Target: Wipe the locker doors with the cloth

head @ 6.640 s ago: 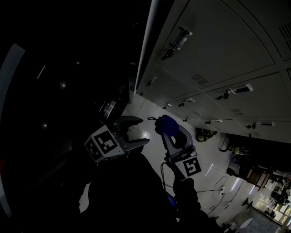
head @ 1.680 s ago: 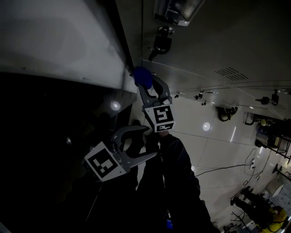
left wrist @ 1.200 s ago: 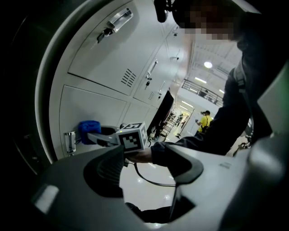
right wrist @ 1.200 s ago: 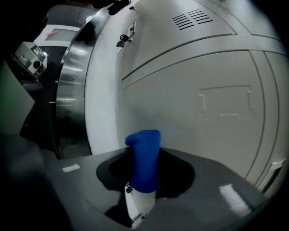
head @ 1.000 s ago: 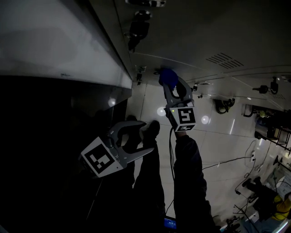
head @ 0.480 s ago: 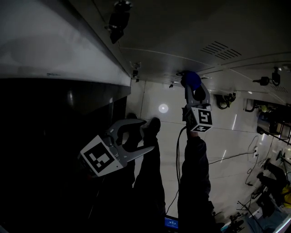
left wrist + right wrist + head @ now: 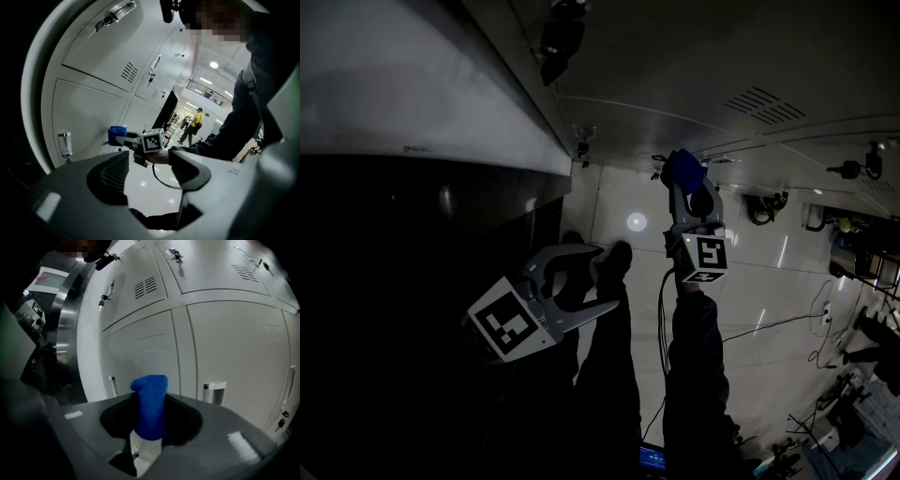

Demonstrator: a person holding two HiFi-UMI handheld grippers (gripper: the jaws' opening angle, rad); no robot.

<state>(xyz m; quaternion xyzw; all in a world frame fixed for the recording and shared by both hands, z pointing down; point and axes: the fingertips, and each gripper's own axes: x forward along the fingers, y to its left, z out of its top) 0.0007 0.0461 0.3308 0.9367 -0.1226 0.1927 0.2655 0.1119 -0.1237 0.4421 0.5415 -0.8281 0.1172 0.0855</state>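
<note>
Locker doors (image 7: 140, 352), cloth (image 7: 150, 399) pinched in right hand-held gripper (image 7: 682, 180)

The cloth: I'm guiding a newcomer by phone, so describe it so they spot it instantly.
Find the wall of pale grey locker doors. The right tool is raised toward them, with the cloth pinched at its tip. It is a bright blue wad against the grey metal.

We count two grippers, the left gripper (image 7: 602, 279) and the right gripper (image 7: 682, 174), each carrying one marker cube (image 7: 508, 322). There is one blue cloth (image 7: 149, 404). Behind the cloth, in the right gripper view, we make out four locker doors (image 7: 239, 348). Above it are two vent grilles (image 7: 145, 286). Far beyond the cloth stands one person in yellow (image 7: 194, 124).
</note>
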